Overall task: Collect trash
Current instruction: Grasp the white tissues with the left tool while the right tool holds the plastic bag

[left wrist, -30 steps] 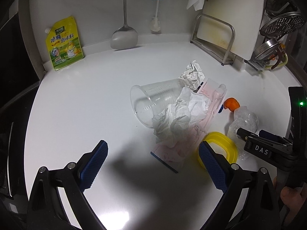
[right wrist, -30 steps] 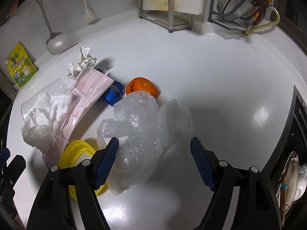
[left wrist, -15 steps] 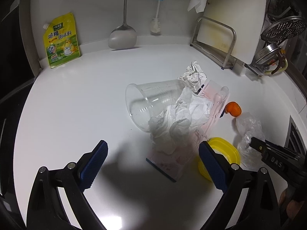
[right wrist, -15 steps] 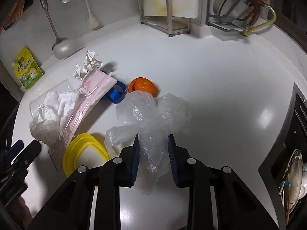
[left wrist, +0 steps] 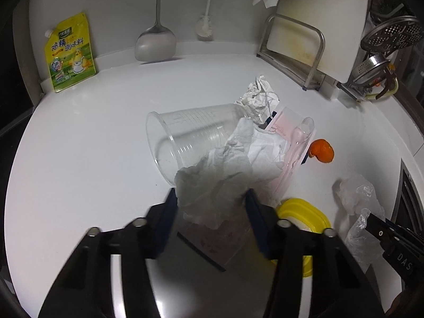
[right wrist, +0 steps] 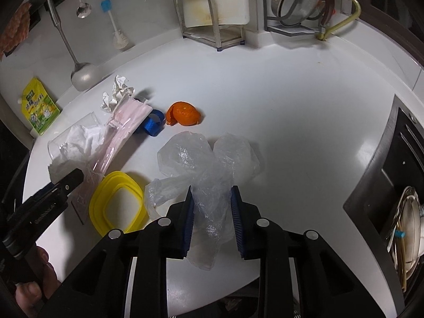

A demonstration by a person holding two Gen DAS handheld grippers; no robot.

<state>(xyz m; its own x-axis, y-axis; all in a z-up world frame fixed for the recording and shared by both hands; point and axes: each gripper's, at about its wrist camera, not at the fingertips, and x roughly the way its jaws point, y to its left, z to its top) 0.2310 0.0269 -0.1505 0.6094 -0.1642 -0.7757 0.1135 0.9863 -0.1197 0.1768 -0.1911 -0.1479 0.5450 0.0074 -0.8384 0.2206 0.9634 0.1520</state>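
Trash lies on the white counter (left wrist: 87, 143). My left gripper (left wrist: 210, 201) is shut on a crumpled white tissue (left wrist: 220, 180) that lies against a tipped clear plastic cup (left wrist: 185, 132). A pink packet (left wrist: 288, 143), a crumpled paper ball (left wrist: 259, 98), orange peel (left wrist: 322, 151) and a yellow lid (left wrist: 304, 212) lie to its right. My right gripper (right wrist: 212, 206) is shut on a clear plastic bag (right wrist: 209, 159), held just above the counter. The orange peel (right wrist: 182, 114), a blue tape roll (right wrist: 152, 124) and the yellow lid (right wrist: 116, 206) lie to the bag's left.
A yellow seasoning pouch (left wrist: 70, 53), a ladle (left wrist: 156, 42) and a bottle brush (left wrist: 205, 26) lean on the back wall. A metal rack with a cutting board (right wrist: 212, 18) and a colander (right wrist: 299, 2) stand at the back right. A sink with dishes (right wrist: 402, 212) is at the right.
My left gripper moved forward and closed on the white tissue. My right gripper, open a second ago, closed on the plastic bag and lifted it slightly.
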